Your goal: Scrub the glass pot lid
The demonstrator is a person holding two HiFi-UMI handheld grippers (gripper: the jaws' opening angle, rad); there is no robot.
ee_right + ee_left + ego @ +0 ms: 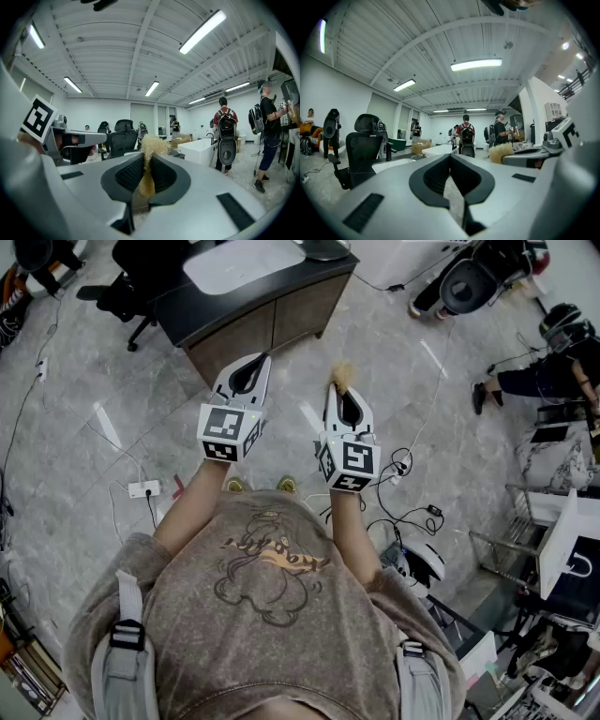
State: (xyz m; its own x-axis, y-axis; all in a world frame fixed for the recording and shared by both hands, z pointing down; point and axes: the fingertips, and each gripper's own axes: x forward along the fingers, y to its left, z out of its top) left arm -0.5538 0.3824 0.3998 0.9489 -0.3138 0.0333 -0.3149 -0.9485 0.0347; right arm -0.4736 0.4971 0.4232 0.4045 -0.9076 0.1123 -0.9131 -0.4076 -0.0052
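My left gripper (pixel 261 358) is raised in front of my chest, its jaws shut with nothing between them; in its own view the left gripper (pixel 450 157) shows closed tips and only the room beyond. Beside it, my right gripper (pixel 339 387) is shut on a straw-coloured fibre scrubber (pixel 342 377), whose tuft sticks out past the tips. The scrubber (pixel 149 146) sits pinched between the dark pads in the right gripper view. A round grey thing (pixel 323 248) lies on the dark table (pixel 281 296) ahead; I cannot tell whether it is the glass lid.
A white basin (pixel 242 263) is set in the dark table. A black office chair (pixel 131 287) stands to its left. A power strip (pixel 143 488) and cables (pixel 403 470) lie on the marble floor. Racks and bags crowd the right side. Several people stand far off.
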